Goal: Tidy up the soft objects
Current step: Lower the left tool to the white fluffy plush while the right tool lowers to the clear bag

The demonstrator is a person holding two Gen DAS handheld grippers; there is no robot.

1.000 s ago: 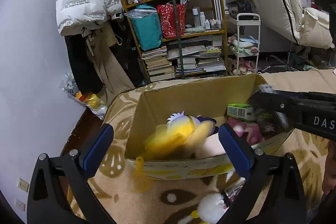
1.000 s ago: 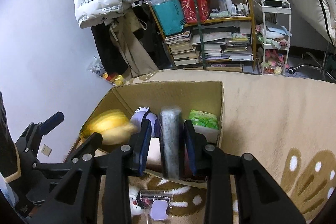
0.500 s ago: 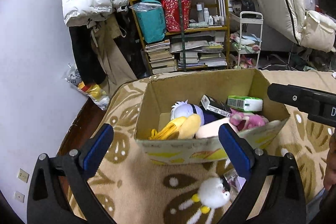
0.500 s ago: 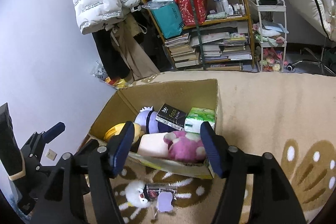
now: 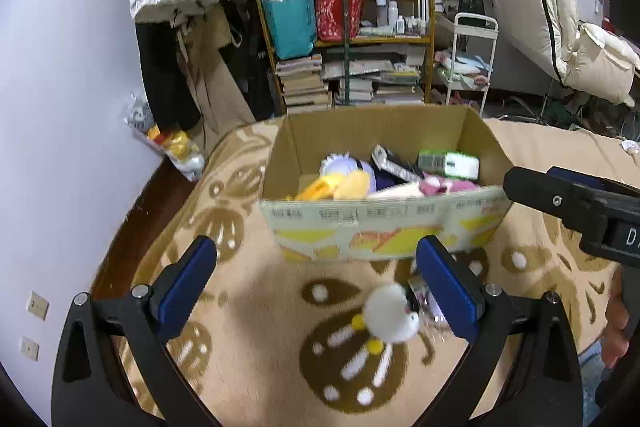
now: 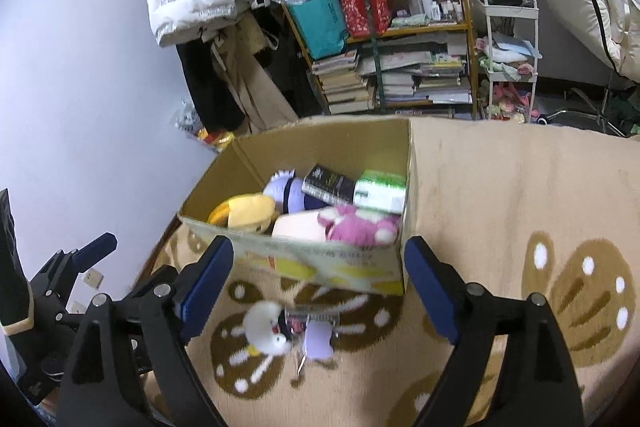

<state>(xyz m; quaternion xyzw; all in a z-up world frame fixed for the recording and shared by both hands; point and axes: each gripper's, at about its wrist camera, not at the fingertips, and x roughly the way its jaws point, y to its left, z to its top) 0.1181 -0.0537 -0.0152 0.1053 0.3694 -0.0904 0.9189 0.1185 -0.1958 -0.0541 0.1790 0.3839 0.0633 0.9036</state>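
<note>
Scene, large to small. A beige carpet with brown paw-like motifs (image 6: pixel 500 207) covers the floor. On it stands an open brown cardboard box with yellow print on its near wall (image 6: pixel 320 267), already holding a yellow plush (image 6: pixel 244 213), a pale purple-and-white plush (image 6: pixel 286 187), a pink plush (image 6: pixel 356 227), a cream cushion-like piece (image 6: pixel 296 227), a black packet (image 6: pixel 328 183) and a green-and-white tissue pack (image 6: pixel 378 191).

Task items not yet in the box: a small white fluffy toy with yellow feet (image 6: pixel 266 327) lies on the carpet just in front of the box's near wall, touching or overlapping a small clear-wrapped packet with a lilac tab (image 6: pixel 316 331). What the packet contains is too blurred to read.

Right gripper (image 6: pixel 318 283): jaws opening, nothing between the blue pads, which stand on either side of the box's near wall without touching it. Left gripper (image 5: pixel 316 287): spread wide, empty; the white toy (image 5: pixel 390 315) sits low between its pads, closer to the right-hand one.

Judgement: the step in hand is the pick-up of the white toy.
- One gripper only; keep the other back so the frames do not collide above the toy.
- Centre the pads on the fluffy body, not the thin legs.
- Approach from above at a slant and close gently, since plush compresses.
- Check the wrapped packet is not caught in the same pinch.
- Lift over the near wall and release above the free space at the back of the box.
</note>
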